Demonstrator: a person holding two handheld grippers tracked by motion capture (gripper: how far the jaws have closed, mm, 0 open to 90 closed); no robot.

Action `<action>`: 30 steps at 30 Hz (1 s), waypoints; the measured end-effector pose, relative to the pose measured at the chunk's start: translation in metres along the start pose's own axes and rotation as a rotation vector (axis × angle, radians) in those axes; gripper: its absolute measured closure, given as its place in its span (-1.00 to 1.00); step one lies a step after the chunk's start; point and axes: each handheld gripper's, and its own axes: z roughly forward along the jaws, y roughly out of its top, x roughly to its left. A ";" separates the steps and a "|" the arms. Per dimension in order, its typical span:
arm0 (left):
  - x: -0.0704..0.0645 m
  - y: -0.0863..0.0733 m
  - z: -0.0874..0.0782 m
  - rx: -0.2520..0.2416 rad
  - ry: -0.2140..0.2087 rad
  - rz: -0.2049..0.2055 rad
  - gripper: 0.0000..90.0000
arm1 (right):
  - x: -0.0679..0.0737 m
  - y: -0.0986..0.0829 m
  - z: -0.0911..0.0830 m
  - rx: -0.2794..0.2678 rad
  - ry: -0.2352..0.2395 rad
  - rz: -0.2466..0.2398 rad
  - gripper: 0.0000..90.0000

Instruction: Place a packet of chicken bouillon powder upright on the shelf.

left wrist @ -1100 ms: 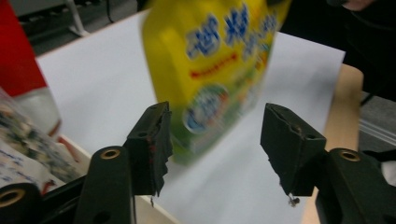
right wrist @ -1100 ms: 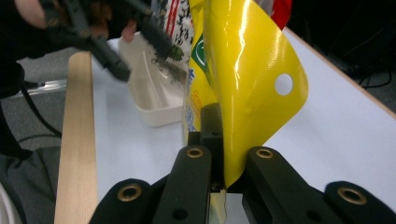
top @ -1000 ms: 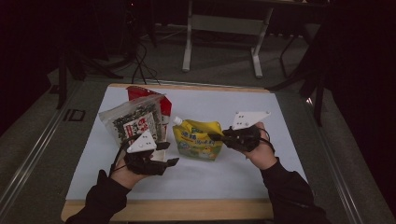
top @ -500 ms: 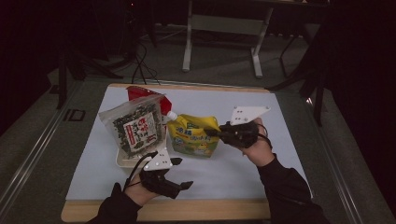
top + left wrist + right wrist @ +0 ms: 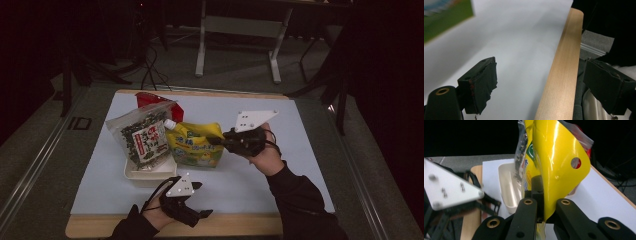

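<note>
My left gripper (image 5: 200, 212) has pulled back to the near wooden table edge (image 5: 564, 75) w/ jaws spread wide, nothing between them; a sec ago it was up at the seaweed snack bag (image 5: 145, 137), which now leans on its own in the cream tray (image 5: 150, 176), so I judge that bag is placed. My right gripper (image 5: 216, 141) stays clamped on the edge of the yellow spout pouch (image 5: 195, 145), jaws narrow w/ the pouch film pinched between them. The pouch stands upright just beside the tray, touching the seaweed bag, red packet (image 5: 150, 99) behind. Prob next: pouch goes into the tray too, w/ left free to steady it.
</note>
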 end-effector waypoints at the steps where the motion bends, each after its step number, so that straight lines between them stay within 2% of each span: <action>1: 0.000 0.000 0.000 0.000 0.000 0.000 -0.70 | 0.000 0.000 0.000 0.000 0.000 0.000 1.00; 5: -0.001 -0.009 0.011 0.036 -0.022 0.000 -0.70 | 0.003 0.006 0.012 -0.009 0.031 -0.011 1.00; 8: -0.002 -0.013 0.013 0.044 -0.025 0.004 -0.70 | 0.004 0.007 0.015 -0.014 0.037 -0.013 1.00; 9: -0.001 -0.013 0.014 0.045 -0.023 0.005 -0.70 | 0.005 0.010 0.022 -0.022 0.060 -0.016 1.00; 13: -0.001 -0.014 0.013 0.042 -0.019 0.001 -0.70 | 0.006 0.014 0.031 -0.032 0.087 -0.016 1.00; 14: -0.001 -0.015 0.013 0.041 -0.016 -0.002 -0.70 | 0.008 0.019 0.041 -0.040 0.102 -0.027 1.00; 19: -0.002 -0.017 0.013 0.043 -0.019 0.004 -0.70 | 0.011 0.028 0.064 -0.045 0.143 -0.030 1.00; 24: -0.003 -0.019 0.015 0.053 -0.024 0.009 -0.70 | 0.014 0.032 0.081 -0.050 0.167 -0.027 1.00; 25: -0.004 -0.020 0.015 0.058 -0.026 0.007 -0.70 | 0.016 0.034 0.091 -0.050 0.183 -0.021 1.00; 30: -0.004 -0.020 0.013 0.055 -0.024 0.012 -0.70 | 0.021 0.035 0.113 -0.037 0.211 -0.008 1.00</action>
